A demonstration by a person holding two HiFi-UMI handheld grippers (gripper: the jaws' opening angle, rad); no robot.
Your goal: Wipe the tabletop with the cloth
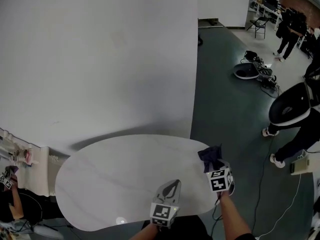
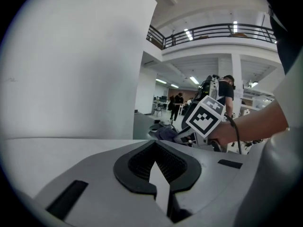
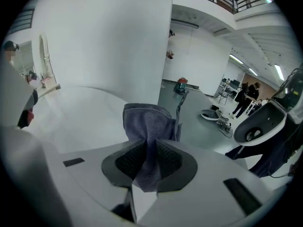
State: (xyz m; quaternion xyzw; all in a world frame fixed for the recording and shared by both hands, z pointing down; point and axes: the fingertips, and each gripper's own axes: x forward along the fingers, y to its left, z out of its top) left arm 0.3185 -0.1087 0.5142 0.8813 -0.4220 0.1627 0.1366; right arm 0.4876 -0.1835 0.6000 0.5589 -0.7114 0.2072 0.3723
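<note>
left gripper [image 1: 173, 184]: nearest the wearer, low at the near edge of the table; jaws pressed together at the tips with nothing between them, as its own view [image 2: 154, 146] shows.
left marker cube [image 1: 163, 213]: sits behind those jaws, one black-and-white square facing up.
cloth [image 1: 211, 156]: dark blue-grey terry, bunched into a loose tuft at the right-hand edge of the tabletop; whether it touches the surface cannot be told.
cloth, close up [image 3: 147, 122]: a pinched fold runs down between the ribbed pads and the rest billows above them.
right gripper [image 1: 214, 166]: jaws clamped tight on the cloth, seen plainly in its own view [image 3: 147, 148]; it stands to the right of the left gripper and a little farther from the wearer.
right marker cube [image 1: 219, 180]: rides behind the jaws, above the wearer's bare forearm; it also shows from the left gripper's side [image 2: 205, 117].
tabletop [image 1: 115, 174]: pale, rounded, oval-like slab with faint veining, bare across its middle.
white wall [image 1: 100, 59]: large plain panel rising just behind the table and filling the upper left.
floor [image 1: 225, 104]: dark grey-green, open to the right of the wall.
round floor unit [image 1: 247, 71]: dark and white, lying with a tangle of cables well beyond the table.
bystander [image 1: 295, 129]: in dark trousers and white shoes at the right edge.
other people [image 1: 292, 29]: stand far off near a folding chair [image 1: 258, 24].
</note>
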